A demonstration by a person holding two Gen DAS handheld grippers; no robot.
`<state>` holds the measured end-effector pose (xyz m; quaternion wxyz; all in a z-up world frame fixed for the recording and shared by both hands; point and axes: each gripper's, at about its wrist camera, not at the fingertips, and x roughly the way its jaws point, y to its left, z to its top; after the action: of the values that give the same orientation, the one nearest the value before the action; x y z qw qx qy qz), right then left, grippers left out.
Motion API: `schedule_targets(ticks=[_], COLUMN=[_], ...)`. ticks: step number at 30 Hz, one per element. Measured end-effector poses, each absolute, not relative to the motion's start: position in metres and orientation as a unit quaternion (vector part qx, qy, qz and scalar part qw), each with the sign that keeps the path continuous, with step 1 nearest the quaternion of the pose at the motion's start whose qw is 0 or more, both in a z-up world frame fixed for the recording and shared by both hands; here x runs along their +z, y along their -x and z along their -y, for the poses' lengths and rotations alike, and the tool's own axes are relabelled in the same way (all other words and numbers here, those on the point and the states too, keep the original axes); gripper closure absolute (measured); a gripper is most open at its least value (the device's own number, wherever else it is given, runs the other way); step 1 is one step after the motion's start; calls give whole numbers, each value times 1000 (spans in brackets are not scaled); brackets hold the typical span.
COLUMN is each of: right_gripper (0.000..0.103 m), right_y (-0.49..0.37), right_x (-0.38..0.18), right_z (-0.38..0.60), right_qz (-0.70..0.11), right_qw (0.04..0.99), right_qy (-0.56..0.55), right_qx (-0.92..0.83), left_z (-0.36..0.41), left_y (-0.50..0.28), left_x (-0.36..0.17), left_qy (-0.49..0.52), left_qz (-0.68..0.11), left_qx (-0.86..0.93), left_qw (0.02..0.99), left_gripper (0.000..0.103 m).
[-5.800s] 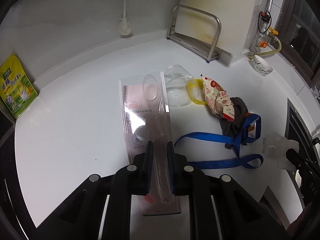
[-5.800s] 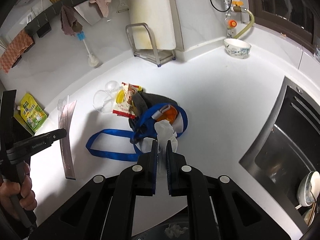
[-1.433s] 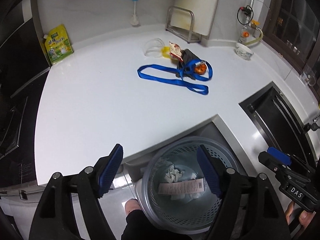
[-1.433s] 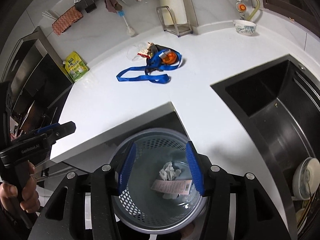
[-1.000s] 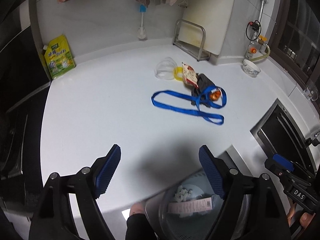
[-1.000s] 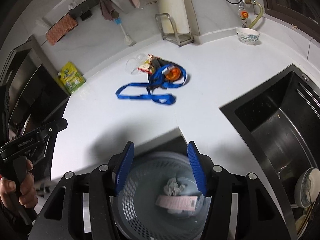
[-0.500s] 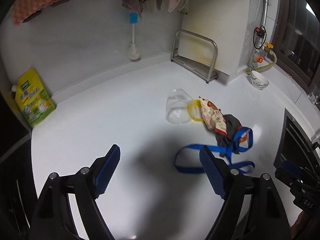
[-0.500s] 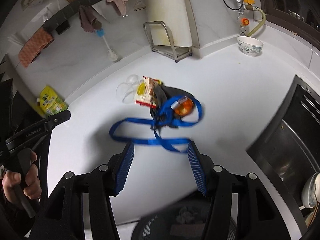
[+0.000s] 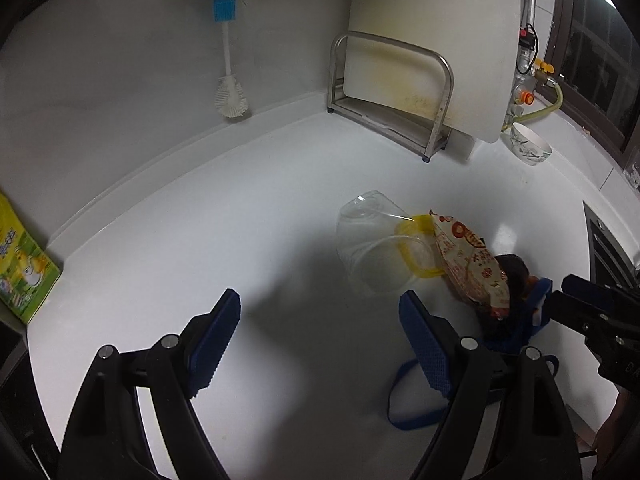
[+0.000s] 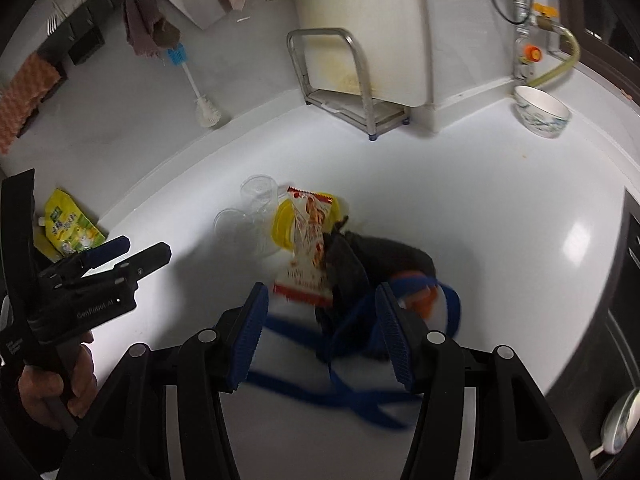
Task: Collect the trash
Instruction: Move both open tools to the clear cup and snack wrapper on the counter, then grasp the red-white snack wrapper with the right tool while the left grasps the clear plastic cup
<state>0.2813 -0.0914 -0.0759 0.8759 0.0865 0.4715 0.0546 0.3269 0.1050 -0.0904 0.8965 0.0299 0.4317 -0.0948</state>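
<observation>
Both grippers, left gripper point(image 9: 320, 318) and right gripper point(image 10: 320, 332), return from the bin (jaws wide, empty); snack wrapper point(image 10: 310, 236), clear cup point(image 9: 368, 248) and blue strap point(image 10: 352, 392) remain uncollected

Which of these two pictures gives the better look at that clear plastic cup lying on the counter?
The left wrist view. There the clear plastic cup lies on its side, close and sharp, straight ahead of the open left gripper, its yellow lid beside it. In the right wrist view the cup is smaller, farther off and slightly blurred.
</observation>
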Motion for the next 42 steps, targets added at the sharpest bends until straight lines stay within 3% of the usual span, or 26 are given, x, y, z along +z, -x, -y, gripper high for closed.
schedule_targets(ticks=[21, 29, 34, 42], right_gripper=[50, 61, 83, 87], right_y=[-364, -372, -374, -363], right_x=[-116, -122, -126, -111], right_z=[69, 59, 56, 71], right_qz=[-504, -509, -512, -495], right_qw=[860, 856, 854, 864], right_qy=[-18, 6, 25, -32], right_qx=[81, 88, 89, 90], left_z=[-96, -98, -98, -97], left_y=[-367, -369, -369, -372], left_x=[-131, -134, -135, -137], left_qy=[-40, -36, -35, -31], left_qz=[-445, -450, -451, -450], left_qx=[-123, -121, -120, -122], left_qw=[886, 884, 883, 884], left_gripper=[23, 23, 23, 23])
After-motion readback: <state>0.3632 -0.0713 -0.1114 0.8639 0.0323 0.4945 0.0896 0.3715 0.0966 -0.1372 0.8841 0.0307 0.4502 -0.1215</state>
